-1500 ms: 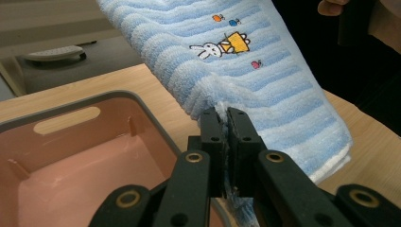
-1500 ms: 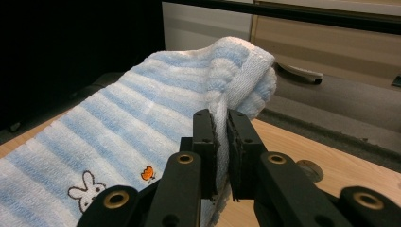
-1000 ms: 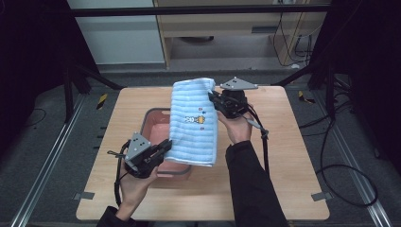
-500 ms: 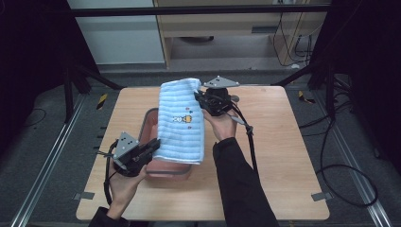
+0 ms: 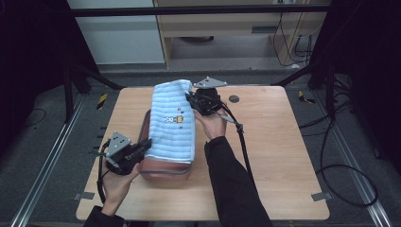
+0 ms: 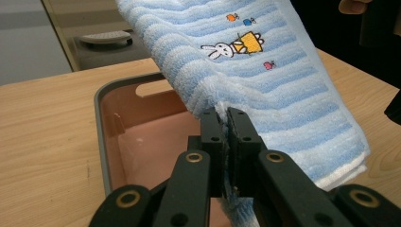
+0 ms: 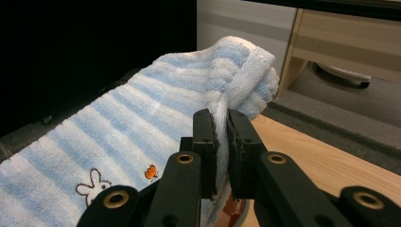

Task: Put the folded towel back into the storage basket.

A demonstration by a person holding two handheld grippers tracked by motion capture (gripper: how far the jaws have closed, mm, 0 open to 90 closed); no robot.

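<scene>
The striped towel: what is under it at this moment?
The towel, clamped by the left gripper and right gripper, hangs over a pink bin. The bin's visible floor looks bare; the towel covers the rest.

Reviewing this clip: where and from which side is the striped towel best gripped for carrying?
By its edges at opposite ends, as now: the left tool pinches the near edge, the right tool the far one. The towel is limp and folded, so two end grips keep it spread over the pink bin.
</scene>
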